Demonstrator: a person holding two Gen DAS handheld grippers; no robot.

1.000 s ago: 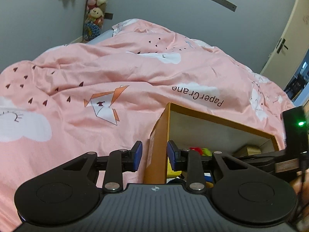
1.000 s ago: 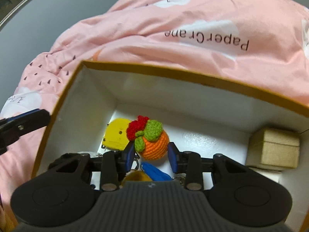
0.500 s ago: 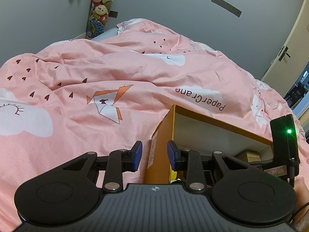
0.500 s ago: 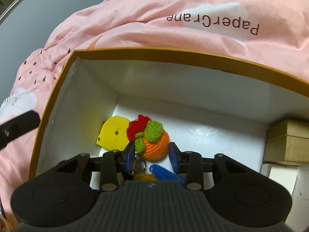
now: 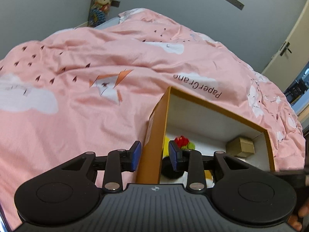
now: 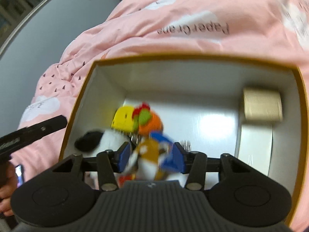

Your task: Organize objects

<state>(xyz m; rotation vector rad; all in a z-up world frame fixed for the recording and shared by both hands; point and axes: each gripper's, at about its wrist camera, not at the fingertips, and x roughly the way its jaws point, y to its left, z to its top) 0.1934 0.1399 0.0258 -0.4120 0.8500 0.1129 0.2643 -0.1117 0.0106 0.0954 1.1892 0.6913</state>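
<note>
An orange-rimmed cardboard box [image 6: 193, 58] with a white inside lies on the bed. In it are a crocheted orange toy [image 6: 152, 123] with red and green on top, a yellow piece [image 6: 123, 118], a black-and-white plush [image 6: 104, 141] and a blurred brown, white and blue toy [image 6: 148, 154]. My right gripper [image 6: 150, 156] hovers above them, its jaws opening, nothing pressed between the pads. My left gripper [image 5: 154, 152] straddles the box's left wall [image 5: 152, 135], jaws opening, with a small gap at each pad. Its finger [image 6: 34, 133] shows beside the box in the right wrist view.
A small brown carton [image 6: 262, 104] sits in the box's far right corner. The pink duvet [image 5: 96, 116] surrounds the box. Stuffed toys [image 5: 100, 0] hang on the grey wall and a door [image 5: 289, 44] stands at the right. A hand [image 6: 7, 179] shows at the lower left.
My right gripper let go of the orange crocheted toy, widened its jaws and drew back and up. The toy now lies in the box. My left gripper stays astride the wall.
</note>
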